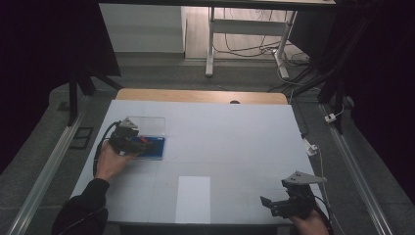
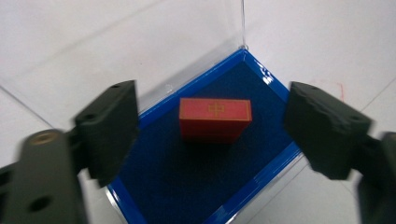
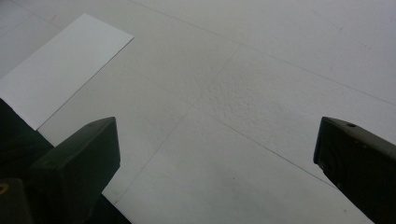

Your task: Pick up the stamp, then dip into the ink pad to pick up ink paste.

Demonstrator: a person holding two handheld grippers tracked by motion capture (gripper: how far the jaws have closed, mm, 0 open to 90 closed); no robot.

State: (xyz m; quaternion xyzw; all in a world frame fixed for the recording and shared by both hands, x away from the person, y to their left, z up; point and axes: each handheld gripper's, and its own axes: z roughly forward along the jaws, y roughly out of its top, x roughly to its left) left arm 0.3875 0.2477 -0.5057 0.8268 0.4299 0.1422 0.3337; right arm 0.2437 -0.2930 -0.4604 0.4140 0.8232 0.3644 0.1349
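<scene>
My left fingers (image 2: 212, 135) hang spread around the red box (image 2: 215, 119) lying between them on the blue tray (image 2: 275, 163), untouched, so I'm reaching; next, lower and pinch it.

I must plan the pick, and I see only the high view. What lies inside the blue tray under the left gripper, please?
Observer: A small red box with a gold cross on its top lies on the dark blue lining of the blue tray.
Operator: Do the jaws touch it already?
Observer: No. In the left gripper view the left gripper has a jaw on each side of the box, with a clear gap on both sides.
Operator: Is something around the tray?
Observer: Yes, a clear wall rises from its far corner.
Operator: And the right gripper?
Observer: The right gripper is open over bare white table, with a white sheet lying ahead of it.
</scene>
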